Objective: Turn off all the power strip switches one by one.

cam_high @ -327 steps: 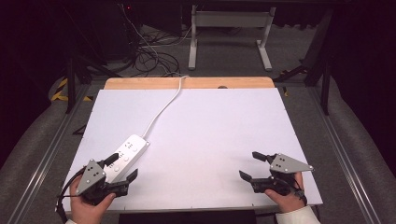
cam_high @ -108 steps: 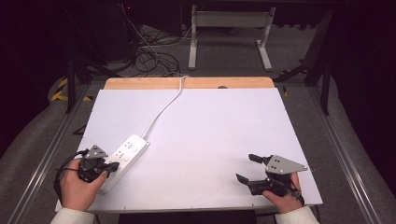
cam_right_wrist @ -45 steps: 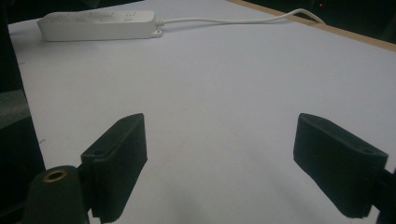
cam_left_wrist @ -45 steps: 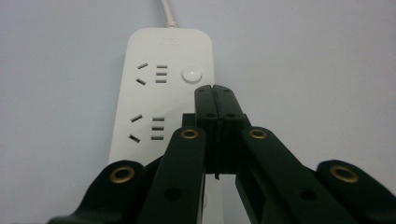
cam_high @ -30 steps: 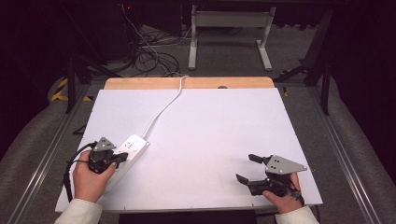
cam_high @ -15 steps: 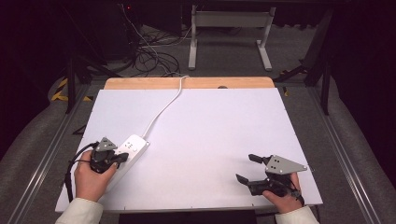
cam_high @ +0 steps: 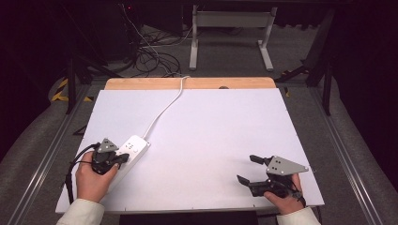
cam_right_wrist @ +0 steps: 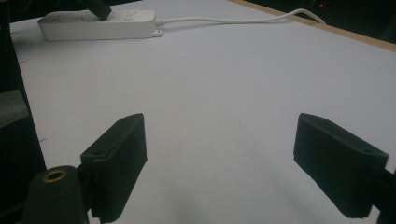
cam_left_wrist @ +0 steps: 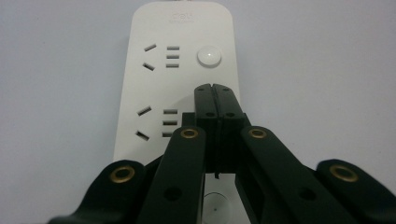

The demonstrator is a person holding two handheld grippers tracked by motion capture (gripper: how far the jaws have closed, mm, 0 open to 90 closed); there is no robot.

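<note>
A white power strip (cam_high: 133, 147) lies at the table's left, and its white cable (cam_high: 164, 108) runs to the far edge. My left gripper (cam_high: 123, 158) is over the strip's near end, its jaws shut with nothing between them. In the left gripper view the closed tips (cam_left_wrist: 215, 86) sit just short of a round button (cam_left_wrist: 208, 57), beside the socket slots of the strip (cam_left_wrist: 182, 70). Whether the tips touch the strip I cannot tell. My right gripper (cam_high: 248, 168) rests at the front right, open and empty, with its pads (cam_right_wrist: 116, 158) wide apart above the bare white tabletop.
The white table top (cam_high: 216, 131) has a wooden strip (cam_high: 141, 83) along its far edge. In the right gripper view the power strip (cam_right_wrist: 100, 21) and its cable (cam_right_wrist: 233, 19) lie far off. Cables and a metal stand are on the floor beyond.
Since the oldest frame my left gripper has moved from the front left corner up onto the strip's near end. Over the last second nothing has moved. The right gripper has stayed put.
</note>
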